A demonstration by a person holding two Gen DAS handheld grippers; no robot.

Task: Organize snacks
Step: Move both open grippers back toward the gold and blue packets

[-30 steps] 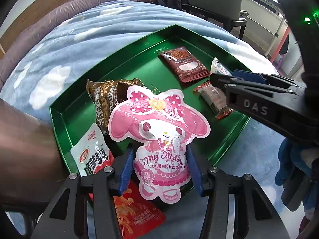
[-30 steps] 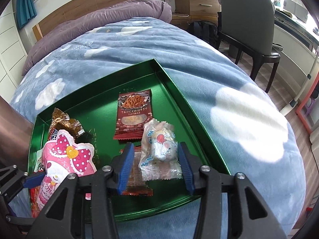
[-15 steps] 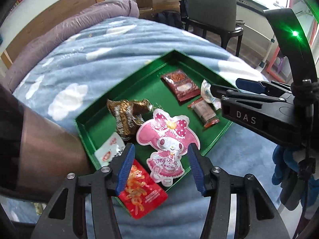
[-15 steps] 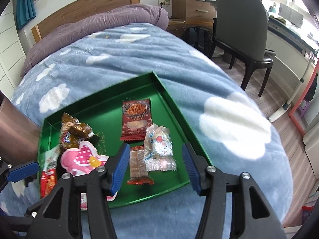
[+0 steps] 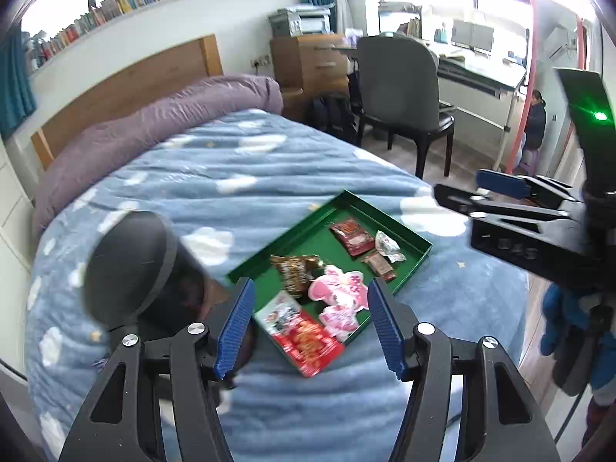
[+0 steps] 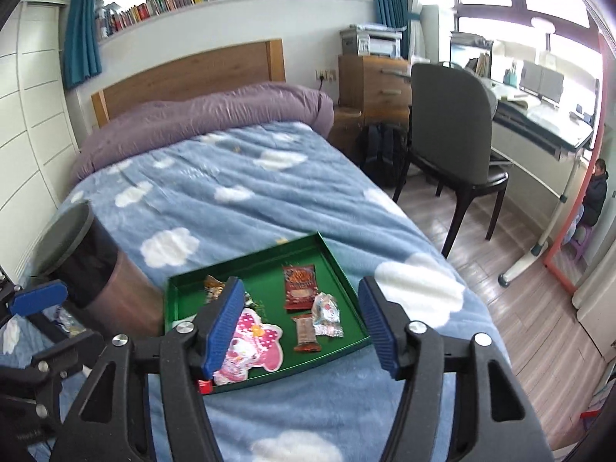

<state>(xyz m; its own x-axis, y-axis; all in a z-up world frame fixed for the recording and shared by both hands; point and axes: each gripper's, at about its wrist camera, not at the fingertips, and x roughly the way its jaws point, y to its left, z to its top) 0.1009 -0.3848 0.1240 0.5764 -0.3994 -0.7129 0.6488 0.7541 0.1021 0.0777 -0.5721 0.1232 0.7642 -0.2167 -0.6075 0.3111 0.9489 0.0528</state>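
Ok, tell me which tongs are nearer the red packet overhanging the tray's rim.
Left. The left tongs hang directly above the red packet; the right tongs sit further right, over the green tray's other end. Both are opening, empty.

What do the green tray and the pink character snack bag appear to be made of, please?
Green tray: probably painted or lacquered metal, given its thin, crisp upright walls and soft satin sheen; stiff card is possible. Pink character snack bag: glossy printed plastic film, die-cut to shape, with light glare on its surface.
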